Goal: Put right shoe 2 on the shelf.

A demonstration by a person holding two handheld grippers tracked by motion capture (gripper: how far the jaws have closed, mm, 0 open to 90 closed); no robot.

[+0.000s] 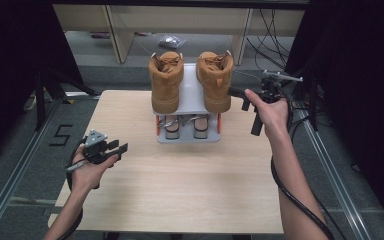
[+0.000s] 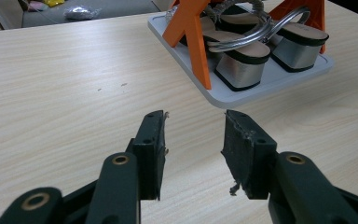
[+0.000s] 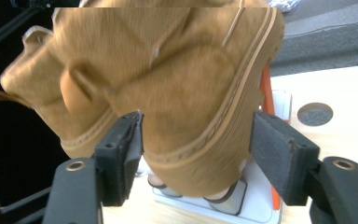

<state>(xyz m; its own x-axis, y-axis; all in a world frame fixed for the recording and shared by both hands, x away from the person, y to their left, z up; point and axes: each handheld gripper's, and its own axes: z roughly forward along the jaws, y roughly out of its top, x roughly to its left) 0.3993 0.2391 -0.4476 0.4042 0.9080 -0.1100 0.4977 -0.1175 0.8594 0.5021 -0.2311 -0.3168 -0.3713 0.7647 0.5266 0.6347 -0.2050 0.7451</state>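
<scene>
Two tan suede boots stand on the top shelf of a small grey rack (image 1: 189,136) with orange legs, the left boot (image 1: 166,82) beside the right boot (image 1: 215,80), toes toward me. A pair of silver block-heeled sandals (image 2: 242,70) sits on the rack's bottom tray (image 2: 261,91). My right gripper (image 1: 233,92) reaches in from the right at the right boot's toe. In the right gripper view its jaws straddle that toe (image 3: 182,93), still apart, a small gap at the right jaw. My left gripper (image 1: 122,149) hovers open over the table's left side, nothing between its jaws (image 2: 193,140).
The wooden table (image 1: 180,190) has a round hole (image 3: 314,113) near the rack. Behind the table stand wooden shelf units (image 1: 115,30) and loose cables (image 1: 275,30). Metal rails (image 1: 10,190) run along both sides on the floor.
</scene>
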